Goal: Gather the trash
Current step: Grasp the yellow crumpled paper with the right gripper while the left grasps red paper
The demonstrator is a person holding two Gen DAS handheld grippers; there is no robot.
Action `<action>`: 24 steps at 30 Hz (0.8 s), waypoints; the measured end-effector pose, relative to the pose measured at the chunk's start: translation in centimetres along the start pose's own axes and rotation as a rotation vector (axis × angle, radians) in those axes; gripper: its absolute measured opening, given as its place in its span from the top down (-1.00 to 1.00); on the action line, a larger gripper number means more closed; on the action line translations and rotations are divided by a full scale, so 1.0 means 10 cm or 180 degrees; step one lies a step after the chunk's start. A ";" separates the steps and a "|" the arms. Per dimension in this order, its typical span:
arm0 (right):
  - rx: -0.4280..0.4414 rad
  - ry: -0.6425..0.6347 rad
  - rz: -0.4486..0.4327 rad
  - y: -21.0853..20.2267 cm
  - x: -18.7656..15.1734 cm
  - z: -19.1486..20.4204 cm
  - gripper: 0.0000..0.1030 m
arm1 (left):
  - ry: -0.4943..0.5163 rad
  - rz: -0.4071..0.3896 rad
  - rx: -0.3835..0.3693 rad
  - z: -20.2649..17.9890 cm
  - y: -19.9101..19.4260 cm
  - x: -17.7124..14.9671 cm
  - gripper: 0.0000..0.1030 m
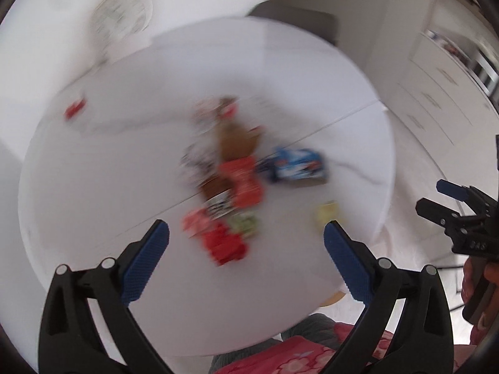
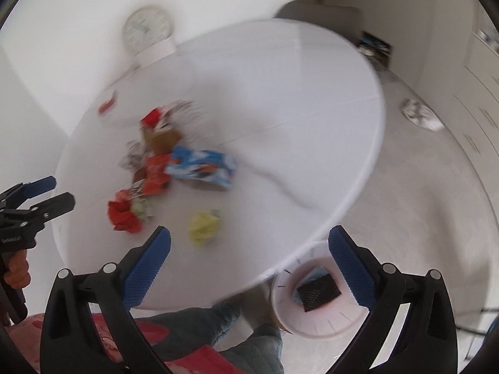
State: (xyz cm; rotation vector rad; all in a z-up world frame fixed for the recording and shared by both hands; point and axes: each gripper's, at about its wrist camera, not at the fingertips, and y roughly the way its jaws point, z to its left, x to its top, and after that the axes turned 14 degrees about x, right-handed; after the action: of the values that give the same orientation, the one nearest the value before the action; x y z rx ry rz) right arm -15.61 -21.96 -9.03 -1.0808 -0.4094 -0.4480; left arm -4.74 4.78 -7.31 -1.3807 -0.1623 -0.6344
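Both views are motion-blurred. A heap of wrappers lies mid-table: a red crumpled wrapper [image 1: 226, 244] [image 2: 123, 213], an orange-red packet [image 1: 243, 180] [image 2: 156, 174], a blue packet [image 1: 294, 165] [image 2: 202, 168], a brown bag [image 1: 235, 138] [image 2: 160, 138] and a yellow crumpled paper [image 1: 326, 213] [image 2: 204, 222]. My left gripper [image 1: 246, 237] is open and empty above the table's near side, close to the red wrapper. My right gripper [image 2: 249, 243] is open and empty over the table's near right edge; it also shows in the left wrist view [image 1: 436, 201]. A pink-white bin [image 2: 315, 302] holding trash stands below that edge.
The round white table [image 1: 93, 187] [image 2: 312, 93] has a small red piece [image 1: 75, 110] [image 2: 106, 104] at its far left. A white fan [image 2: 146, 28] stands behind it. White drawers [image 1: 436, 99] line the right wall. Crumpled paper [image 2: 419, 113] lies on the floor.
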 end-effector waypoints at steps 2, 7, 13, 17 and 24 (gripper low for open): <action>-0.0001 -0.0100 0.0129 0.24 0.05 0.15 -0.95 | -0.0094 0.0104 0.0045 0.17 0.15 -0.05 -0.85; -0.0056 -0.0135 0.0378 0.66 0.05 0.26 -0.95 | -0.0166 0.0286 -0.0024 0.31 0.50 -0.20 -0.85; -0.0222 -0.0134 0.0594 1.08 -0.03 0.26 -0.83 | -0.0100 0.0398 -0.0181 0.25 0.78 -0.29 -0.84; -0.0258 -0.0125 0.0694 1.20 -0.09 0.25 -0.70 | -0.0018 0.0467 -0.0196 0.13 0.98 -0.30 -0.81; -0.0297 -0.0236 0.0809 1.33 -0.13 0.29 0.06 | 0.0077 0.0519 -0.0165 0.00 1.16 -0.31 -0.69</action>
State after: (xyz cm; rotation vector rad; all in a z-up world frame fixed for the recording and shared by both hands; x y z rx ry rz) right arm -9.79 -13.87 -18.43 -1.2247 -0.3131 -0.2034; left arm -1.44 6.35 -18.74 -1.4194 -0.0135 -0.5219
